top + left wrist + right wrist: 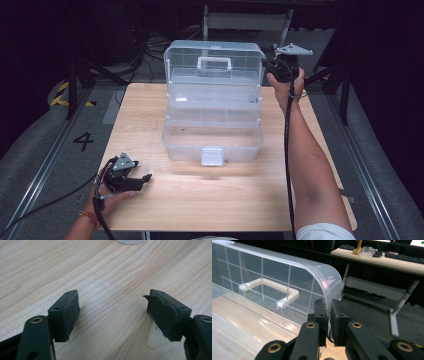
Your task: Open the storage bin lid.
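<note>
Item 1. One left gripper [145, 178], black, two-jawed, with a grey three-cornered plate on top, held in the person's left hand [111, 196] low over the near left corner of the table. In the left gripper view its jaws stand well apart with only bare wood between the pads [68, 315]; nothing held. Judged parked there, clear of the work, leaving the box to the other hand.

Item 2. One pale wooden table [210, 200], rectangular, bearing the box at its middle and far part.

Item 3. One clear plastic storage box [212, 137], rectangular, standing at the table's middle. Count: one base tub with one frosted front latch [212, 155]; one shallow divided inner tray [214, 116] raised behind the tub; one domed clear lid [215, 70], swung up and standing near upright at the far edge. One white carry handle [270, 291] sits on the lid. No contents can be made out in the tub.

Item 4. One right gripper [328, 323], same pattern, in the person's right hand [290, 85] at the lid's far right corner. Its jaws are pinched tight on the lid's curved side wall, one pad inside, one outside. The grip on the rim appears meant to steer the lid on its hinge, whether to hold it open or bring it down cannot be told.
</note>
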Available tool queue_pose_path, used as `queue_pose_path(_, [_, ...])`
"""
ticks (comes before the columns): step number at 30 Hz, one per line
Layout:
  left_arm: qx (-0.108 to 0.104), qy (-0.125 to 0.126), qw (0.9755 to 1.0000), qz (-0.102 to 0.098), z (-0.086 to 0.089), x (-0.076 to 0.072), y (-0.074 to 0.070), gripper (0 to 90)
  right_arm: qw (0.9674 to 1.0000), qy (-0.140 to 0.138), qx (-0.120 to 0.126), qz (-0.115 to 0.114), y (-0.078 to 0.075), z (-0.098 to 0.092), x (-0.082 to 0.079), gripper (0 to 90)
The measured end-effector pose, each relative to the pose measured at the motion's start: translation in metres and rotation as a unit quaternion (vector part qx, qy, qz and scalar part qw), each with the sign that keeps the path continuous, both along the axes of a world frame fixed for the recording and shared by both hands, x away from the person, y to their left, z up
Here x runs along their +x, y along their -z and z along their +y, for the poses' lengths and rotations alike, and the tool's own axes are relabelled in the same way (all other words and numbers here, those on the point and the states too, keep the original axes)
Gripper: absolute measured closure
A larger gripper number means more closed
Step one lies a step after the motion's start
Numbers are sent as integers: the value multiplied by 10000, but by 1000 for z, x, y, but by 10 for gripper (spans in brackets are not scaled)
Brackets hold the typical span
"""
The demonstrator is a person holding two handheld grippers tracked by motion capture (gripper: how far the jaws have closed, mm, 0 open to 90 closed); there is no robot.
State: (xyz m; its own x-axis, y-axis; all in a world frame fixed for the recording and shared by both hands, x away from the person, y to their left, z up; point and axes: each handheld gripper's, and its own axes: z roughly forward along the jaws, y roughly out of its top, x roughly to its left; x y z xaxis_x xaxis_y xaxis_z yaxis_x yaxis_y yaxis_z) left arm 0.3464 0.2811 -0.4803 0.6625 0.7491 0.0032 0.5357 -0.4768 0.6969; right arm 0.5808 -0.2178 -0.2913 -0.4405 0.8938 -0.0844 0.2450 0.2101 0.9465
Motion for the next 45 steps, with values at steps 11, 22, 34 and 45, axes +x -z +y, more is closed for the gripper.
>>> queue_pose_path(11, [10,14,10000,-8,0,1,0,268,9999,17,-38,123,0,1,12,844])
queue_pose_path(22, [10,19,10000,3,1,1,0,268,9996,78,-101,238,2,4,28,838])
queue_pose_path(34, [-58,-24,10000,32,0,0,1,270,9989,229,-195,368,5,9,42,836])
queue_pose_path(45, [-62,-27,10000,37,0,0,0,270,9982,337,-233,432,10,11,52,835])
